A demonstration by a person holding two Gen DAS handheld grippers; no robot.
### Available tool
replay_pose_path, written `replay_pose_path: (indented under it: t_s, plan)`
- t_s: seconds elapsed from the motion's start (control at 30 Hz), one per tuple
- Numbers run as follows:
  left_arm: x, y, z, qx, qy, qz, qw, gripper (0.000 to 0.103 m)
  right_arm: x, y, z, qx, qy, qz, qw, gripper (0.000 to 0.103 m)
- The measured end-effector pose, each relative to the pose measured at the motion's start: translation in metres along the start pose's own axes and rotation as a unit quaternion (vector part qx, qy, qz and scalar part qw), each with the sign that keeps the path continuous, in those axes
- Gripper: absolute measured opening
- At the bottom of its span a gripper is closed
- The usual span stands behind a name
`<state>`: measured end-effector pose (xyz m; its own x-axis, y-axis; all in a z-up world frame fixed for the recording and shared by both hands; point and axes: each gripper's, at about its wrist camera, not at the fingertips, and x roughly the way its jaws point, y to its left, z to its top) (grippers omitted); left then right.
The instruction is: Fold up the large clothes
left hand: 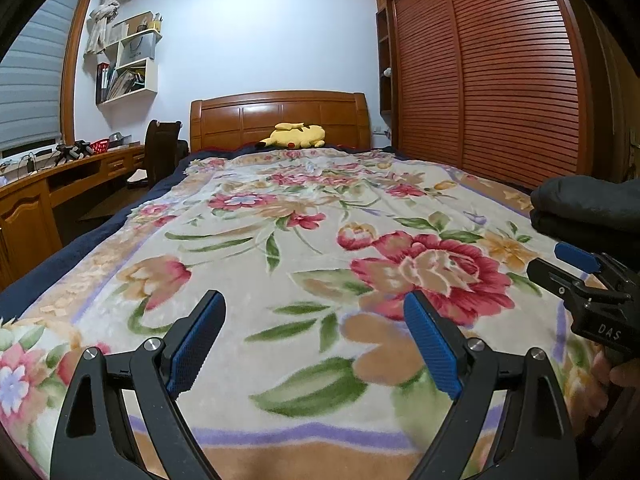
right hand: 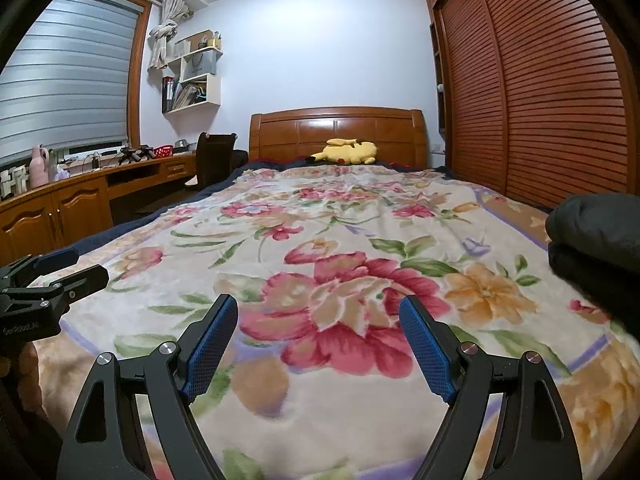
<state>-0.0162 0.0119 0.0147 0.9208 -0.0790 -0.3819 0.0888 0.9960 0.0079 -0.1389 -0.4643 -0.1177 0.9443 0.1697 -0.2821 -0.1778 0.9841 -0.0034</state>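
Left gripper: jaws wide apart, nothing between them, over the floral blanket.
Right gripper: jaws likewise spread and bare, above the same blanket.
Folded clothes: dark stack at 3 o'clock, lying on the bed's right edge, apart from both grippers.
Plush toy: yellow, at 12 o'clock against the headboard.

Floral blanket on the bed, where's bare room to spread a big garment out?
The floral blanket lies bare between the open left gripper, open right gripper and the yellow plush toy at the headboard. It's crowded only on the wardrobe-side edge, where the folded dark clothes sit.
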Motion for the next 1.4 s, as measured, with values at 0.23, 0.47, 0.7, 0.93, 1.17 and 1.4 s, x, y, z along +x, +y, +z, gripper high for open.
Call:
replay_pose_path:
  t_s: [0.23, 0.47, 0.7, 0.93, 1.17, 1.4]
  plan:
    - [-0.0004, 0.0007, -0.0046, -0.002, 0.002, 0.001, 1.0, 0.091, 0.004, 0.0016, -0.0039, 0.004, -0.002, 0.003, 1.0, 0.084]
    - [-0.0004, 0.0022, -0.0064, -0.004, 0.002, 0.002, 1.0, 0.091, 0.0056, 0.0022, -0.0047, 0.005, -0.002, 0.005, 1.0, 0.084]
    - [-0.0007, 0.0027, -0.0063, -0.004, 0.001, 0.002, 1.0, 0.091, 0.0056, 0.0012, -0.005, 0.005, -0.003, 0.005, 1.0, 0.084]
    - [-0.0009, 0.003, -0.0066, -0.005, 0.002, 0.002, 1.0, 0.091, 0.0065, 0.0022, -0.0056, 0.007, -0.003, 0.006, 1.0, 0.084]
    - [-0.0008, 0.0033, -0.0067, -0.005, 0.001, 0.002, 1.0, 0.091, 0.0069, 0.0024, -0.0054, 0.008, -0.002, 0.006, 1.0, 0.084]
    - [-0.0003, 0.0033, -0.0072, -0.005, 0.002, 0.002, 1.0, 0.091, 0.0075, 0.0026, -0.0055, 0.008, -0.003, 0.006, 1.0, 0.084]
